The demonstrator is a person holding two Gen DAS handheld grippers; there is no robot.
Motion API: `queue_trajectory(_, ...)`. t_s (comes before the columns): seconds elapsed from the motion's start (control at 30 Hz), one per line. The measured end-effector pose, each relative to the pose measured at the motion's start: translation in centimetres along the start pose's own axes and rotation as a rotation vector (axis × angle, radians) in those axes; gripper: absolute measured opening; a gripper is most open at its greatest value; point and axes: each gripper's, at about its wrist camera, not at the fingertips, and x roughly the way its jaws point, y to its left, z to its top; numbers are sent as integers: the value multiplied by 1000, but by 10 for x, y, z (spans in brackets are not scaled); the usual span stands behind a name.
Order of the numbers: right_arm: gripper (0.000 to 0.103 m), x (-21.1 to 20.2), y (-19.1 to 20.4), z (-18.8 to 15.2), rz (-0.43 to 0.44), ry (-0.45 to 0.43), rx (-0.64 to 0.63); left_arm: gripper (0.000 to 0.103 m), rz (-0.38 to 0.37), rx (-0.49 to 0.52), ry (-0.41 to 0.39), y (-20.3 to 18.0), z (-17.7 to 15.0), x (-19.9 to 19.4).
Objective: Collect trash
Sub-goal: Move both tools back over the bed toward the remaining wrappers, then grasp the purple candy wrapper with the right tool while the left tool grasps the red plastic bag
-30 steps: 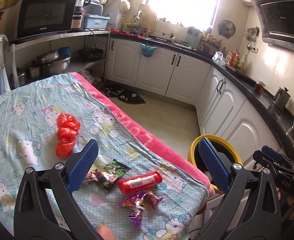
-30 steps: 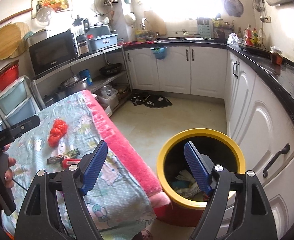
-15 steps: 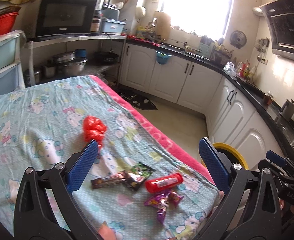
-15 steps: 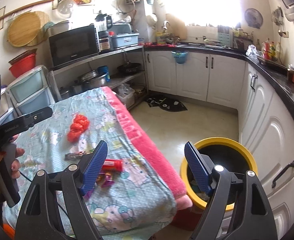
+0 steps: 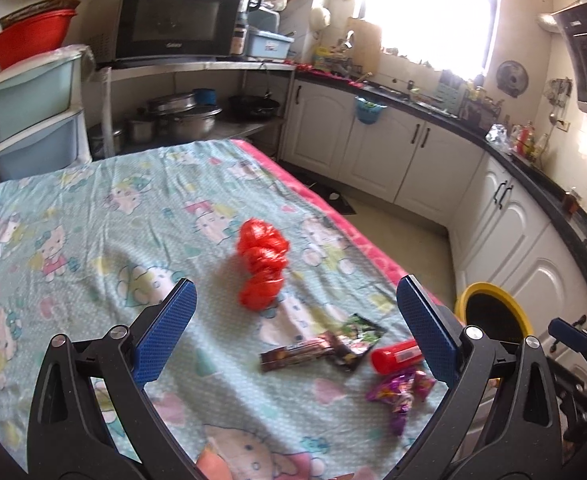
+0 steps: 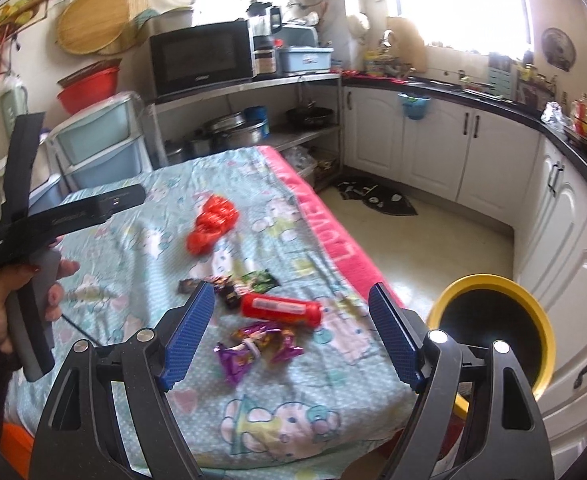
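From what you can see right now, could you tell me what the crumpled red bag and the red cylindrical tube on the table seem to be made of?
The crumpled red bag looks like thin glossy plastic film: it is scrunched into sharp shiny creases. The red cylindrical tube appears to be smooth rigid plastic with a printed label, though coated cardboard cannot be ruled out.

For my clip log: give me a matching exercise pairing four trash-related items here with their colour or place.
Items:
1. crumpled bag
2. tube
3. candy wrappers
4. bin

Descriptions:
A. purple, nearest the right gripper
B. yellow rim, on the floor beside the table
C. red, farthest up the cloth
D. red cylinder with a white label

Pairs: 1-C, 2-D, 3-A, 4-B
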Motion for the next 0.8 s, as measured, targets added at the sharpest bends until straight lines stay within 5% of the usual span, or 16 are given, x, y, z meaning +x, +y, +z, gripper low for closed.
queue_trajectory(0.8,76,68,38,-45,55,175,-15,92,40,16,159,20,-17,82)
